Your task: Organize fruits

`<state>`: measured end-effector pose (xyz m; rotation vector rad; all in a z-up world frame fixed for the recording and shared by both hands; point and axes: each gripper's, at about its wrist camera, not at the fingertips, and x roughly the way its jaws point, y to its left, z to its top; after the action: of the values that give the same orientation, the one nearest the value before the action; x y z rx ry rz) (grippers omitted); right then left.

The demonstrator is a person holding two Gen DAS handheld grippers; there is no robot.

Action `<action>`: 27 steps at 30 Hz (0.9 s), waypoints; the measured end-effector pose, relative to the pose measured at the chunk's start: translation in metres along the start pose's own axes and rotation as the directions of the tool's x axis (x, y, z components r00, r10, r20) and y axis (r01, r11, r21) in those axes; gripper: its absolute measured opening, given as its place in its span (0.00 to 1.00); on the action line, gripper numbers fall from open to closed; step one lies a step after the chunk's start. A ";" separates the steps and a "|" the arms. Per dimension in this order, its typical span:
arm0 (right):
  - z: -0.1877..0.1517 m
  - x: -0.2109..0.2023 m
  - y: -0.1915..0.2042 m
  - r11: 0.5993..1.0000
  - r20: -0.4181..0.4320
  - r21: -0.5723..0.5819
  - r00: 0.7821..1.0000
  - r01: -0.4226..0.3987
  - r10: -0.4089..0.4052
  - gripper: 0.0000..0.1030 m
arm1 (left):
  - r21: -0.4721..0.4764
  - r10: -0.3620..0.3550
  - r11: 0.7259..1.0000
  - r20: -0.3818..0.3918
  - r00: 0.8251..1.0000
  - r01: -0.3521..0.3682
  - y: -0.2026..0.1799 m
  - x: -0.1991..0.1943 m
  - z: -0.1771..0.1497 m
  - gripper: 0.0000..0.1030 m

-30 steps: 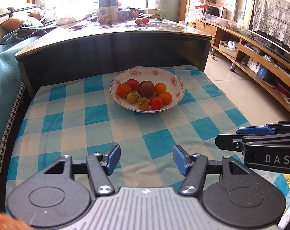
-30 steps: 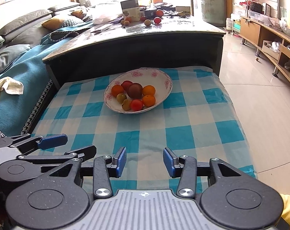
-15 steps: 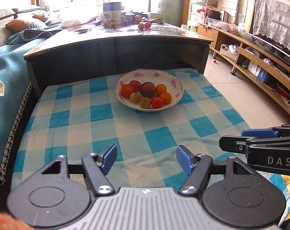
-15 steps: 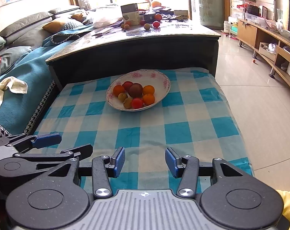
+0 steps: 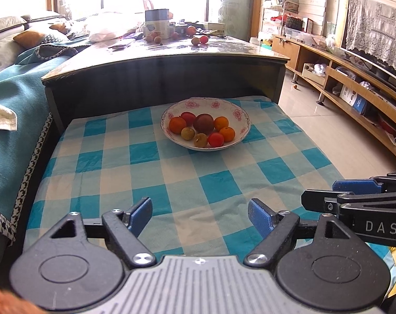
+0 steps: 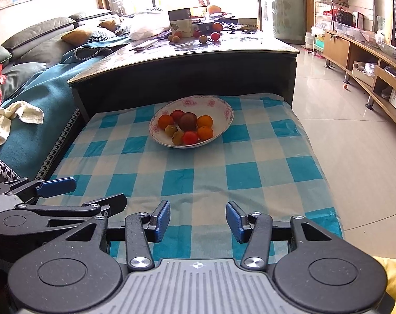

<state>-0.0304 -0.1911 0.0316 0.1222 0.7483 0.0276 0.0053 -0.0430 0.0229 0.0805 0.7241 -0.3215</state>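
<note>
A white floral bowl point(image 5: 241, 113) point(image 6: 225, 112) sits at the far end of the blue checked cloth point(image 5: 171, 178) point(image 6: 250, 172), filled with several fruits: oranges, red ones, small yellowish ones and a dark purple fruit point(image 5: 203, 122) point(image 6: 187, 121) in the middle. My left gripper point(image 5: 200, 214) hangs open over the near end of the cloth, nothing between its blue pads. My right gripper point(image 6: 197, 217) is open too, beside the left one and equally far from the bowl. Each gripper shows at the edge of the other's view.
Behind the cloth rises a dark wooden table point(image 5: 171, 52) point(image 6: 185, 52) with loose fruits point(image 5: 199, 40) point(image 6: 215, 36), a box point(image 6: 180, 22) and clutter on top. A teal-covered sofa point(image 5: 12, 104) runs along the left. Tiled floor point(image 6: 355, 144) and low wooden shelving point(image 5: 355, 91) lie right.
Both grippers have drawn back and risen a little, so the bowl looks smaller and farther away. Their jaws have stayed open.
</note>
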 end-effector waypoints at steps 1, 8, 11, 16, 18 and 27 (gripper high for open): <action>-0.001 -0.001 0.001 1.000 0.000 -0.002 1.000 0.001 -0.001 0.42 | -0.002 0.003 1.000 0.003 1.000 -0.003 0.000 -0.001 0.000 0.90; -0.007 -0.008 0.004 1.000 0.009 -0.008 1.000 0.003 -0.003 0.42 | -0.001 0.030 1.000 0.022 0.999 -0.030 0.000 -0.010 -0.005 0.96; -0.009 -0.010 0.004 1.000 0.011 -0.009 1.000 0.003 -0.003 0.42 | 0.002 0.038 0.999 0.026 0.999 -0.038 0.000 -0.013 -0.007 0.97; -0.011 -0.013 0.005 1.000 0.016 -0.011 1.000 0.004 -0.004 0.43 | -0.001 0.043 0.999 0.028 0.999 -0.043 0.000 -0.017 -0.010 0.99; -0.012 -0.015 0.005 1.000 0.019 -0.012 1.000 0.004 -0.004 0.43 | -0.003 0.043 0.999 0.029 0.999 -0.043 0.000 -0.018 -0.011 1.00; -0.018 -0.022 0.006 1.000 0.028 -0.013 1.000 0.011 -0.011 0.46 | 0.004 0.054 0.999 0.041 0.998 -0.054 -0.002 -0.027 -0.016 1.00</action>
<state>-0.0582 -0.1849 0.0343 0.1056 0.7209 0.0207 -0.0244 -0.0353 0.0286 0.0981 0.6791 -0.2732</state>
